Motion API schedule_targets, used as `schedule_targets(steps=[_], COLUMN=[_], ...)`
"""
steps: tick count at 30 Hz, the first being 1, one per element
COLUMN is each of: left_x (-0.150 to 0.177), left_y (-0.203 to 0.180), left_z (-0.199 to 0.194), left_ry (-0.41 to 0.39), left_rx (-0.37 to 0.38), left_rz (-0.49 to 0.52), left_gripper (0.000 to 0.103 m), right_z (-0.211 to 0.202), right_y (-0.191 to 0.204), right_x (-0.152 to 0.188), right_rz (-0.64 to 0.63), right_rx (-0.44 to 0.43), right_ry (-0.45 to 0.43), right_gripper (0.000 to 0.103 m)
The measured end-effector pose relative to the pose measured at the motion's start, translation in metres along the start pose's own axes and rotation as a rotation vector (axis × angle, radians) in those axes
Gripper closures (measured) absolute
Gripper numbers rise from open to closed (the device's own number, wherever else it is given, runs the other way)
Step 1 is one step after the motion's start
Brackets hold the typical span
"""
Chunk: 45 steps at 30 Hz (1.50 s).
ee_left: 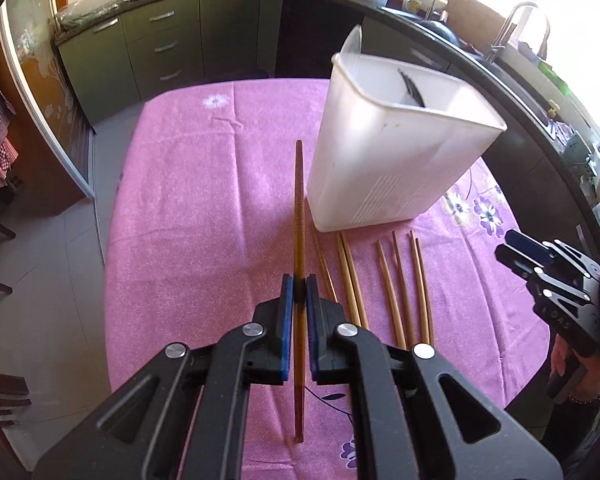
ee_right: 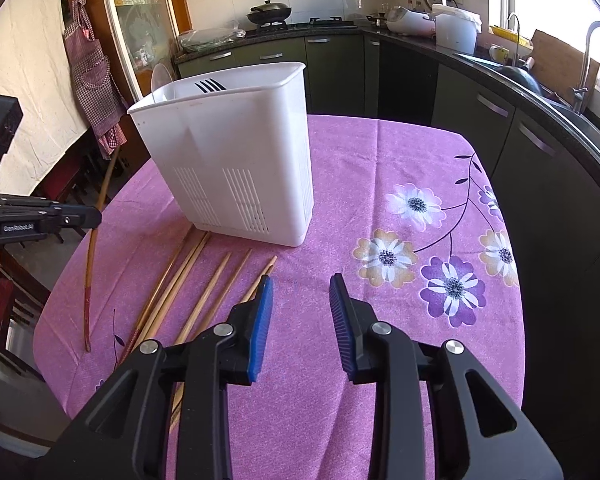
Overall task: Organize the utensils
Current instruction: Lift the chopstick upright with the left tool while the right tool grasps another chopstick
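Fingers (ee_left: 287,312) pinch a chopstick (ee_left: 299,216); white holder (ee_left: 384,160) contains a fork (ee_left: 412,90).

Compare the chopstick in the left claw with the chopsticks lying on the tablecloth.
The held chopstick is darker, reddish brown; the lying chopsticks are pale tan. The held one is pinched in the left claw and lifted off the cloth; the others rest flat on the pink tablecloth before the white holder. All are slim and wooden.

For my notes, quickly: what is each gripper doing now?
Left gripper: shut on a dark chopstick.
Right gripper: open, holding nothing.
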<state>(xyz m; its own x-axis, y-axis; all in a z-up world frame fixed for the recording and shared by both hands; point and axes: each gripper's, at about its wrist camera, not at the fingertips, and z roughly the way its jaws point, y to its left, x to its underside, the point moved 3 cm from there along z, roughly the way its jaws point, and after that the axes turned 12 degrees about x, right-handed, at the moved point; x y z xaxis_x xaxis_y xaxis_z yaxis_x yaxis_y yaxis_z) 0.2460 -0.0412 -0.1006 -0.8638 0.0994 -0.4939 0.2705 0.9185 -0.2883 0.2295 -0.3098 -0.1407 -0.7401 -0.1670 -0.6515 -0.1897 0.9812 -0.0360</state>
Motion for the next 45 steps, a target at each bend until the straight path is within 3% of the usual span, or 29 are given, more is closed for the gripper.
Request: schedule_targets(steps=[6,10,15,18,22,26,33,41,45], left_x=[0.009,0.018,0.026,0.028,0.030,0.030,0.032,0.031,0.031], left_y=[-0.009,-0.014,-0.019,-0.021,-0.022,-0.022,-0.020,-0.020,-0.019], left_z=[-0.041,-0.052,-0.057,-0.060,-0.061,-0.062,-0.062,-0.062,-0.062], left_ry=[-0.104,-0.123,-0.134,-0.145,-0.147,-0.146,-0.148,-0.148,-0.147], left_rx=[-0.002,-0.011,-0.018,-0.021,-0.017,-0.013,-0.010,-0.008,-0.010], left_rz=[0.053,0.080,0.105,0.119,0.130,0.136,0.141,0.143,0.145], left_gripper=[0.096,0.096,0.096,0.096,0.097,0.097,0.096,0.096,0.096], right_z=[-0.002,0.004,0.031,0.052,0.068,0.080,0.087,0.085,0.087], right_y=[0.010,0.013,0.021,0.026,0.032,0.035,0.043,0.055,0.064], right_x=[-0.001,0.000,0.002,0.006,0.006,0.004,0.005,0.006,0.009], right_rz=[-0.029,-0.030,-0.029,-0.014,0.023,0.048,0.055,-0.006,-0.001], right_rx=[0.004,-0.020,-0.116,-0.133,-0.144,-0.127,-0.136,-0.064,-0.094], right_ry=[0.008,0.054,0.250,0.379,0.477,0.514,0.531,0.527,0.544], right_gripper=[0.073,0.073,0.073,0.073,0.078,0.084,0.084,0.087,0.087])
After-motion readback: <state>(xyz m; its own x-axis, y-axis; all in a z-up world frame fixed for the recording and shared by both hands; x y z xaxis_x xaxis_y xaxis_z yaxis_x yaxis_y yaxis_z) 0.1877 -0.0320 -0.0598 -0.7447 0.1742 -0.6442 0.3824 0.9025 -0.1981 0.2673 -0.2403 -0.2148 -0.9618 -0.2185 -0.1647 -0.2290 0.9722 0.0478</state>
